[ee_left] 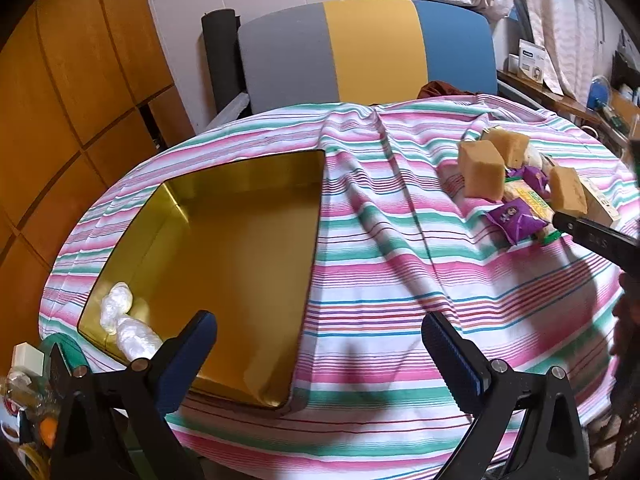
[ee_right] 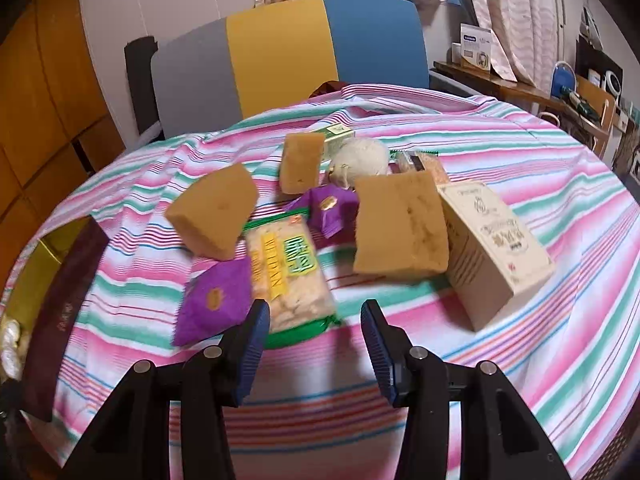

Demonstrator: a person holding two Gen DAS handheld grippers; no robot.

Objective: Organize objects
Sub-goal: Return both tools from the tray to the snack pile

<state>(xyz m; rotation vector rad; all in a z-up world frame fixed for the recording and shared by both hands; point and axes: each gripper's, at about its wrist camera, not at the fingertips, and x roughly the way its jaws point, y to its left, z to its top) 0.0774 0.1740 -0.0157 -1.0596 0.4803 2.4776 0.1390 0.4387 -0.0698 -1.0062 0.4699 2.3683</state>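
A gold tin tray [ee_left: 240, 216] lies on the striped tablecloth and holds white plastic-wrapped pieces [ee_left: 120, 320] in its near left corner. My left gripper [ee_left: 320, 340] hangs open over the tray's near right corner, nothing between its fingers. To the right is a pile: three tan sponges [ee_right: 216, 220] [ee_right: 300, 160] [ee_right: 400, 228], two purple packets [ee_right: 212, 300] [ee_right: 332, 208], a cracker pack [ee_right: 284, 272], a beige carton [ee_right: 492, 248] and a white bundle [ee_right: 360, 156]. My right gripper [ee_right: 316, 320] stands open just short of the cracker pack's near end, holding nothing.
A grey, yellow and blue chair back [ee_left: 368, 48] stands behind the round table. Orange cupboard doors [ee_left: 60, 100] fill the left. A cluttered shelf [ee_right: 580, 92] runs at the far right. Small items [ee_left: 28, 392] sit by the table's near left edge.
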